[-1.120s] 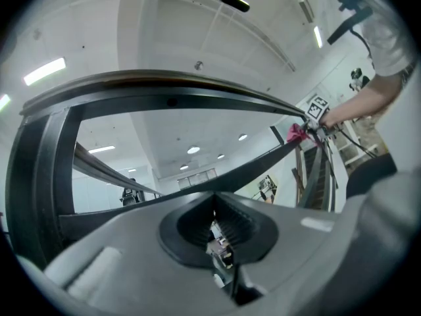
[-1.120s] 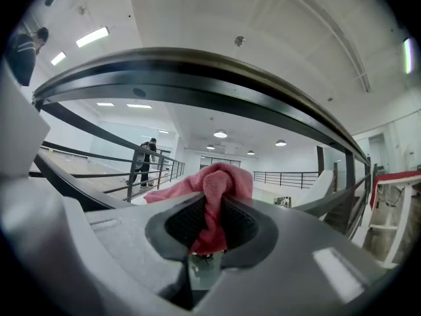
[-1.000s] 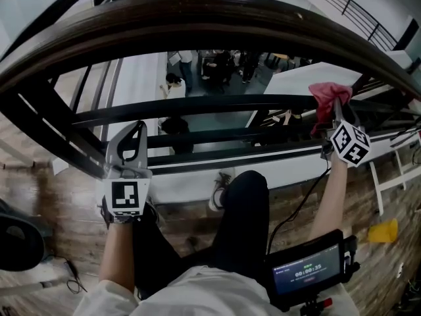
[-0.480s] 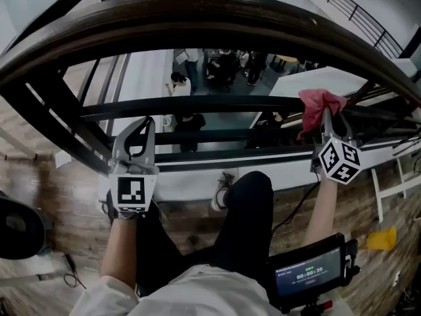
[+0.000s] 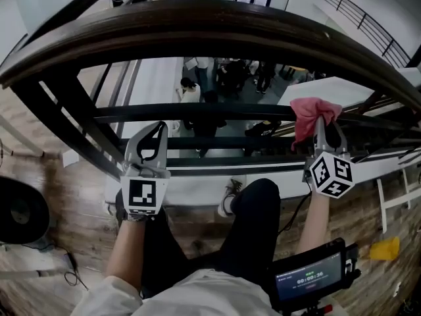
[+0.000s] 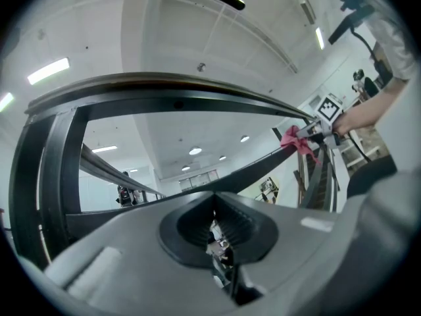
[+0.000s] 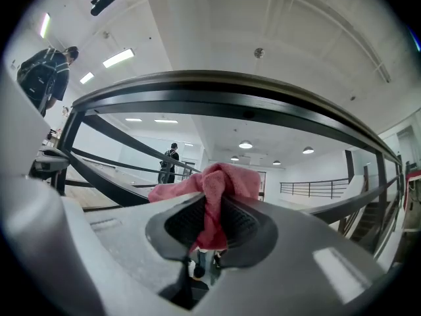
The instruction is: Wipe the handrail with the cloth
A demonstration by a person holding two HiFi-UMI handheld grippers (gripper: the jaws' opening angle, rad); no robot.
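**A:** Nearest, the left claw (image 5: pixel 152 133) is closed on nothing, under the dark curved wooden handrail (image 5: pixel 197 20). The right claw (image 5: pixel 323 125) pinches the pink terry cloth (image 5: pixel 306 112) just beneath that handrail.

**B:** That's a thin pinch. If the cloth snags, it could fall on the people (image 5: pixel 191 91) beyond.

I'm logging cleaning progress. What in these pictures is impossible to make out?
Head view: the ends of the handrail run past both picture edges.
Head view: the digits on the screen are too small to read.
Right gripper view: the lower end of the cloth disappears inside the right tool.
Head view: whether the cloth touches the bar behind it.
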